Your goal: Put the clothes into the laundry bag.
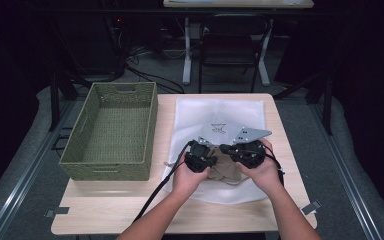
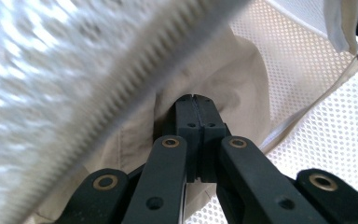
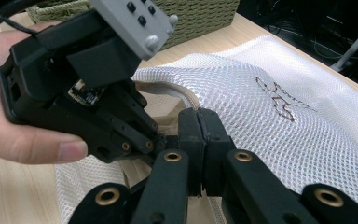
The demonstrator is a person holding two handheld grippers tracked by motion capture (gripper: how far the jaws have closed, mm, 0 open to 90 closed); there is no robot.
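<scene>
White mesh makes up the bag [image 1: 220, 117]; it lies flat on the wooden worktop [image 1: 105, 207], just right of the green woven basket [image 1: 112, 132]; a beige cloth [image 2: 223, 74] is going into the bag's open mouth at the near end, and part of it shows between the two hands in the high view.

The left tool [image 1: 200, 157] has its jaws pressed together; in the left gripper view they sit deep in the mouth of the bag with the beige cloth all around the tips; I judge they pinch a fold of it, but the fold is thin and I cannot be sure; the zip edge [image 2: 135, 79] runs right above them.

The right tool [image 1: 244, 150] is closed too; in the right gripper view its tips meet right at the bag's zip edge [image 3: 186, 95], so I think it holds the mesh there to keep the mouth up.

Things could go wrong here; the two tools are almost touching, so they could bump and knock a grip loose; the thin mesh could slip out of the right tool, and then the mouth drops shut on the cloth; the zip teeth could snag the cloth if the left tool pushes hard; a strong pull could drag the whole bag along the worktop.
</scene>
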